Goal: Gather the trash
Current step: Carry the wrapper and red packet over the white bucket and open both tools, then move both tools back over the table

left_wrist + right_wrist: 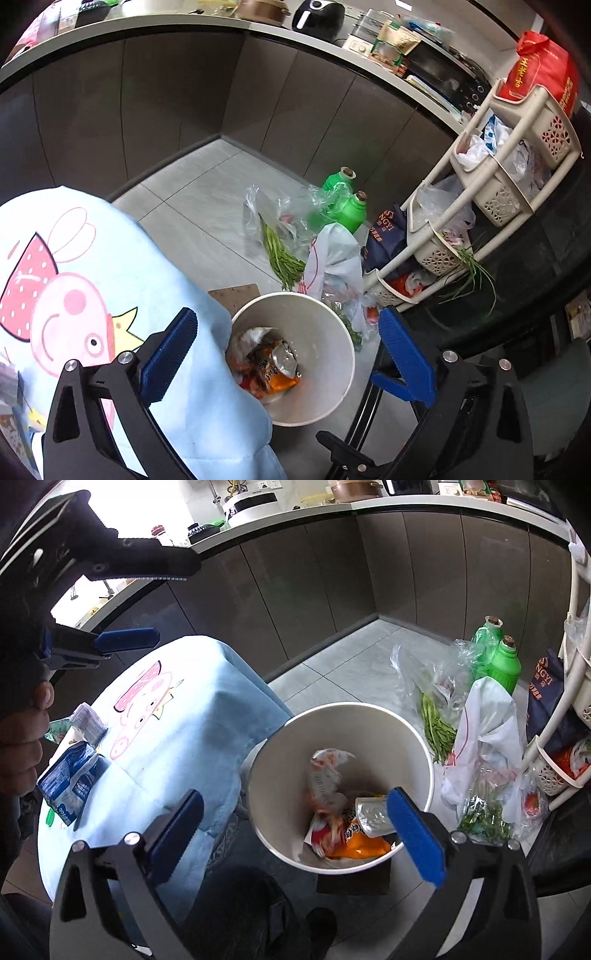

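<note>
A white round bin (332, 325) (369, 716) stands on the floor beside a small table with a light blue cartoon cloth (110, 280) (177, 723). Snack wrappers (273, 362) (347, 819) lie in the bin. My left gripper (288, 354) is open and empty above the bin; it also shows in the right wrist view (125, 638) over the table's far edge. My right gripper (299, 830) is open and empty above the bin. A blue and white packet (70, 782) and crumpled paper (86, 722) lie on the table's left side.
Two green bottles (351, 199) (506, 657), clear and white plastic bags (480, 731) and green vegetables (277, 251) lie on the floor behind the bin. A cream basket rack (480, 192) stands to the right. Dark cabinets and a counter with appliances run behind.
</note>
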{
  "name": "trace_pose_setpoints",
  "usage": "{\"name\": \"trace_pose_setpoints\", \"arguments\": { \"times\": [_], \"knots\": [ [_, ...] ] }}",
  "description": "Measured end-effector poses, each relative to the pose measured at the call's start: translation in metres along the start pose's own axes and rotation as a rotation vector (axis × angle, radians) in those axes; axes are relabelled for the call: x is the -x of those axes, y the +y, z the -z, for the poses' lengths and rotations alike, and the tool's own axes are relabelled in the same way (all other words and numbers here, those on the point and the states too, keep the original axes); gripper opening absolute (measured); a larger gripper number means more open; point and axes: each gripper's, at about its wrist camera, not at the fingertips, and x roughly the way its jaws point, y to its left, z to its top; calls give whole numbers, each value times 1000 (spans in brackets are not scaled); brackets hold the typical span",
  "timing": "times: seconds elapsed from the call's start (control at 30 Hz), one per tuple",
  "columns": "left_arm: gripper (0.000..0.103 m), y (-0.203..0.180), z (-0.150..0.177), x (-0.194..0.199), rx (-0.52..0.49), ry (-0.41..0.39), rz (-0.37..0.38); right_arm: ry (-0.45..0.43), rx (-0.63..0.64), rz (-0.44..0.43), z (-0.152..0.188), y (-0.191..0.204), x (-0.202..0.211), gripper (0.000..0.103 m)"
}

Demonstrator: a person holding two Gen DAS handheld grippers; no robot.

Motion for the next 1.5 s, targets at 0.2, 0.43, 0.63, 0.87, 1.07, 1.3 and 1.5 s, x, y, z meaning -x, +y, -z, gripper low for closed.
{"name": "trace_pose_setpoints", "arguments": {
  "times": [0.2,0.43,0.63,0.87,1.07,1.3,1.5],
  "knots": [
    [94,0,2,15,-8,-11,-4,-21,16,8,-6,12,15,100],
    [94,4,2,61,12,-71,-13,-85,83,0,-20,42,49,100],
    [94,23,16,128,73,-146,-51,-178,163,-36,-32,83,88,100],
    [94,73,60,202,165,-215,-151,-194,270,-104,-36,139,102,100],
    [94,131,116,251,276,-236,-304,-140,356,-164,-30,193,89,100],
    [94,193,181,281,415,-217,-402,-69,424,-227,-13,249,66,100],
    [94,217,232,277,464,-177,-429,-6,414,-273,-5,282,41,100]
  ]
}}
